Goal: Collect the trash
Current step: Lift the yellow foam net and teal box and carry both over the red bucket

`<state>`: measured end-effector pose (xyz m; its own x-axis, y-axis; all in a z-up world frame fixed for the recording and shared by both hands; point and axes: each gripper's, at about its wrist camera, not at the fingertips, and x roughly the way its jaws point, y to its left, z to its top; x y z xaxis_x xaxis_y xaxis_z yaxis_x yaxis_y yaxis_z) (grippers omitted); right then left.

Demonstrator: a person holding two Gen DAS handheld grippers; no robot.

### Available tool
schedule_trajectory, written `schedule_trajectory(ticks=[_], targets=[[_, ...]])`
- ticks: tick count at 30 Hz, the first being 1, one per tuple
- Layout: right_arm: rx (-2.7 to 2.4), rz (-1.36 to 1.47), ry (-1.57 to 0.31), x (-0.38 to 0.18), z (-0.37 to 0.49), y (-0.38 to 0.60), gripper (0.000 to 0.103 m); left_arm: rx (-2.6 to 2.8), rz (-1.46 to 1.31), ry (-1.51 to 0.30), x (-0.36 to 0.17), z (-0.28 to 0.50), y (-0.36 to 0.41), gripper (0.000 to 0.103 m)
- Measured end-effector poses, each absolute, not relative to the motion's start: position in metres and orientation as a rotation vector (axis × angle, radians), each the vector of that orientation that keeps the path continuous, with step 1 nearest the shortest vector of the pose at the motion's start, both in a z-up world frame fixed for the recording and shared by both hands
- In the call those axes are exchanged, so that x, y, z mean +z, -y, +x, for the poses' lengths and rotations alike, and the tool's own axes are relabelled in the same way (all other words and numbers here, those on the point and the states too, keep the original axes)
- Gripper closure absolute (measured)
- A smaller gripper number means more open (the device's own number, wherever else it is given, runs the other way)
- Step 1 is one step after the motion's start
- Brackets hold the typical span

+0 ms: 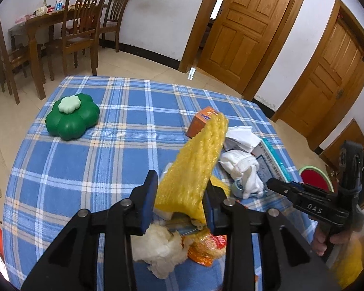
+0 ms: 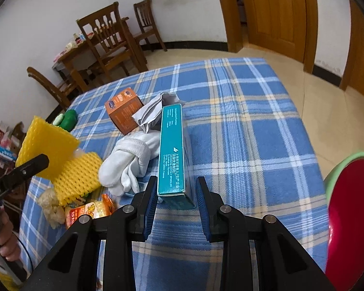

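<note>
Two grippers' fingers over the blue plaid tablecloth: left holds yellow foam netting, right grips a teal box.

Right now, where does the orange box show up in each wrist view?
Left wrist: orange box right of centre, partly behind the raised yellow foam net.
Right wrist: orange box left of centre, above the white cloth.
Shared landmark: crumpled white paper beside it.

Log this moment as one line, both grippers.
left gripper: grips yellow foam net | right gripper: grips teal box | white glove: on table
</note>
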<state>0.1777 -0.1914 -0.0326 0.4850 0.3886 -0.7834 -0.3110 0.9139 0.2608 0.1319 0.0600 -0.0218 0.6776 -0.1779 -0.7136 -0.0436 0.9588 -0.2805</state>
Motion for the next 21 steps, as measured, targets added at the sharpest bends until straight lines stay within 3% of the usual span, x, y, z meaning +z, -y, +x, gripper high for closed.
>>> schedule_trajectory(ticks=[3, 5, 8, 21], targets=[[0.430, 0.118, -1.000, -0.036, 0.181, 0.193, 0.071, -0.099, -0.304, -0.819, -0.022, 0.132, -0.061, 0.083], [0.428, 0.133, -1.009, -0.038, 0.181, 0.195, 0.072, -0.102, -0.300, -0.807, -0.020, 0.131, -0.061, 0.085], [0.427, 0.142, -0.998, -0.036, 0.180, 0.198, 0.083, -0.105, -0.285, -0.784, -0.012, 0.127, -0.060, 0.090], [0.435, 0.120, -0.864, -0.001, 0.151, 0.201, 0.084, -0.180, -0.254, -0.695, 0.028, 0.110, -0.040, 0.092]])
